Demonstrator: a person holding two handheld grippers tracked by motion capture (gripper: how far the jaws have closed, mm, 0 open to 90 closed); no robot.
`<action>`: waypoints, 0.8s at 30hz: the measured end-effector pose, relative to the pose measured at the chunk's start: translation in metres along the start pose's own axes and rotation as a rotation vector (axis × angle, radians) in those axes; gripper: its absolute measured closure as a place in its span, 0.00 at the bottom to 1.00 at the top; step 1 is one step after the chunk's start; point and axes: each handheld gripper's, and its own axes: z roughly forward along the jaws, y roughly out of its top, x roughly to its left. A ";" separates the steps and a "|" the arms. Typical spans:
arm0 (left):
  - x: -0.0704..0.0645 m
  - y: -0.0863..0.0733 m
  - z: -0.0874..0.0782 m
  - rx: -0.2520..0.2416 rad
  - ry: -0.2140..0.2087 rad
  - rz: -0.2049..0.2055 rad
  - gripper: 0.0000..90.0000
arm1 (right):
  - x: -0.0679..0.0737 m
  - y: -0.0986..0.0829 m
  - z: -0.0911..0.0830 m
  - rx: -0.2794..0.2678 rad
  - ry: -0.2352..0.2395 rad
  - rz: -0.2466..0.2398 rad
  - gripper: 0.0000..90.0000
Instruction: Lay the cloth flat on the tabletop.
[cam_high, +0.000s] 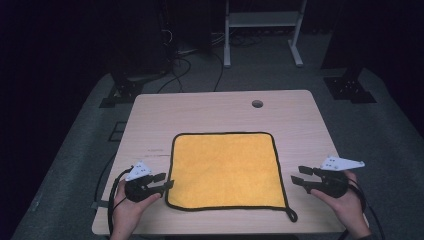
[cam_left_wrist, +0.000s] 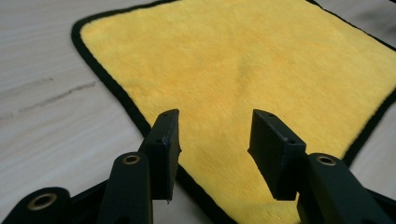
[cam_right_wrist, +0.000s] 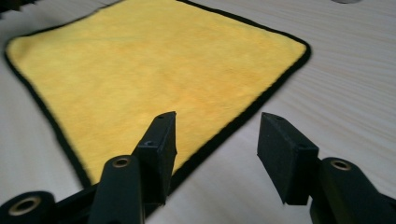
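Yellow microfibre cloth (cam_high: 226, 170) flat on worktop (cam_high: 220, 110), between both tools. Left tool (cam_high: 161, 182) spread, jaws over near-left hem. Right tool (cam_high: 299, 176) spread, just outside right hem. Left nearer.

We note light wood-grain surface (cam_high: 150, 117), round cable hole (cam_high: 257, 104) near far edge, right of centre. Faint dark scuff marks (cam_left_wrist: 56, 98) on wood. Beyond surface we see grey floor (cam_high: 350, 130), black cables (cam_high: 175, 75) trailing across it, white frame legs (cam_high: 262, 30), dark stand bases (cam_high: 350, 87).
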 end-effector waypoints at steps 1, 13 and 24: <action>0.002 0.001 0.002 -0.002 0.010 0.009 0.56 | -0.004 0.001 0.004 0.006 -0.010 0.003 0.49; 0.025 0.009 0.026 0.025 0.080 -0.041 0.41 | -0.047 0.000 0.041 0.101 -0.158 0.078 0.44; 0.042 0.012 0.055 0.088 0.129 -0.030 0.31 | -0.062 -0.007 0.047 0.125 -0.210 0.100 0.43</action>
